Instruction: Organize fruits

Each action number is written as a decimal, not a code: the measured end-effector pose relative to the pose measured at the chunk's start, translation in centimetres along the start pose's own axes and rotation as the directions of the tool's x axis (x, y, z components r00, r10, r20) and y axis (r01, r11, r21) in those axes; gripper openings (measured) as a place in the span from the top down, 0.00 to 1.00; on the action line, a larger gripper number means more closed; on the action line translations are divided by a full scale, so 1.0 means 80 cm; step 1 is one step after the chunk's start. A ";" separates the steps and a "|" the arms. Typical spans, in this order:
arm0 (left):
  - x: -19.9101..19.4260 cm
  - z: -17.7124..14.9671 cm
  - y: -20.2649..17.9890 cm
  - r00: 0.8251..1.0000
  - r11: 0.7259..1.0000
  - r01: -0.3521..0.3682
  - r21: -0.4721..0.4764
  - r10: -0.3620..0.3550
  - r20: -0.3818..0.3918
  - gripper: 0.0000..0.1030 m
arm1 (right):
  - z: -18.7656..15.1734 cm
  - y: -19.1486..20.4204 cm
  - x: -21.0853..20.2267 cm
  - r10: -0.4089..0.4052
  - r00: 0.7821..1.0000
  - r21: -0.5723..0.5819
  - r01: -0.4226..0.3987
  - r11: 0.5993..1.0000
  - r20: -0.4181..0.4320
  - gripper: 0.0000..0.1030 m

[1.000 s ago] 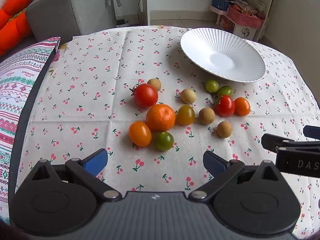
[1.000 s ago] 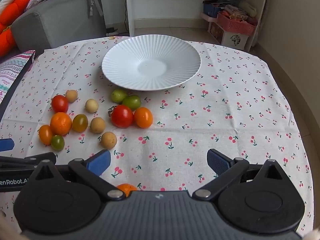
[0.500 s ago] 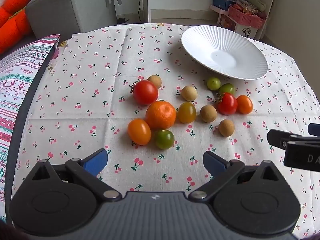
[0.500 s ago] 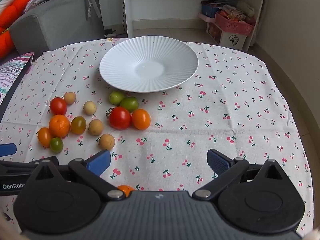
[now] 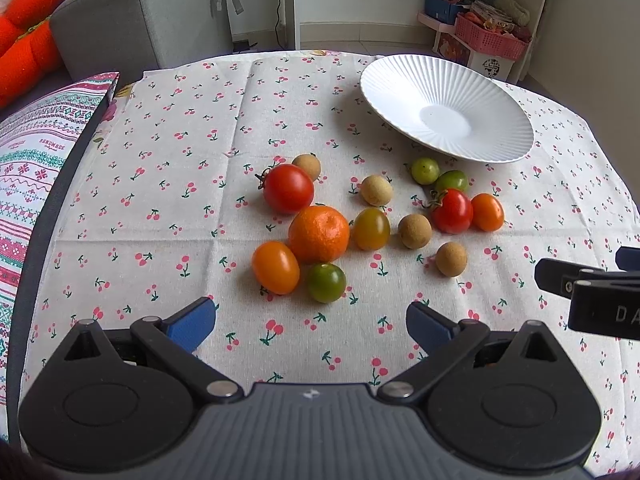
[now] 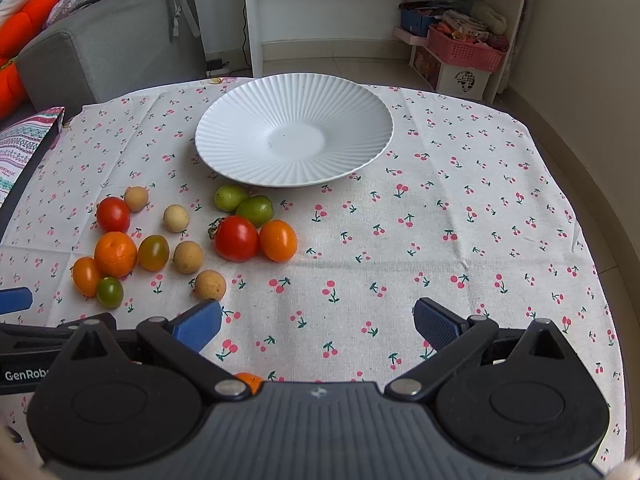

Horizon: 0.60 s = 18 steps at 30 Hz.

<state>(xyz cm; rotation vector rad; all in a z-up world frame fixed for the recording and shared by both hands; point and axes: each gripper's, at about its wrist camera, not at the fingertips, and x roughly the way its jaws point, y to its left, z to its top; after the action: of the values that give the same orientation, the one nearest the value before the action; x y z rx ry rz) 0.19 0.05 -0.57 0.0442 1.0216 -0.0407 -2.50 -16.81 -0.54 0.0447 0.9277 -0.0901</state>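
— Orange mandarin (image 5: 319, 233) and small fruits: where are they found?
— At ten o'clock of the right gripper (image 6: 317, 325); the white plate (image 6: 224, 136) at twelve.
— The left gripper (image 5: 311, 325)?
— Both are held wide apart, nothing gripped.

On the tablecloth (image 6: 460, 208) the plate (image 6: 248, 160) sits at the far middle, with nothing in it. The fruits (image 6: 188, 240) lie in a loose cluster near and left of the plate. Two small tomatoes (image 6: 244, 205) lie just beside the plate's near rim, touching each other. The mandarin (image 6: 115, 254) lies at the cluster's left side, with a tomato (image 6: 113, 214) just behind it. A sofa (image 6: 112, 44) stands beyond the table's far left, a shelf unit (image 6: 380, 12) behind the plate.
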 end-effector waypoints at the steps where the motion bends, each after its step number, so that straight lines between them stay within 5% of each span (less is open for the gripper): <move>1: 0.000 0.000 0.000 1.000 1.000 0.000 -0.001 0.000 0.000 0.12 | 0.000 0.000 0.000 -0.001 1.000 0.000 0.001 1.000 0.000 0.00; 18: 0.001 0.001 -0.001 1.000 1.000 -0.001 0.000 0.001 0.005 0.12 | 0.000 0.000 0.001 -0.019 1.000 -0.006 0.019 1.000 0.003 0.00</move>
<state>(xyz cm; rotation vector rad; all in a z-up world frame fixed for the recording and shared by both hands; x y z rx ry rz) 0.28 -0.02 -0.61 0.0448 1.0167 -0.0401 -2.48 -16.82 -0.63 0.0306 0.9250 -0.1047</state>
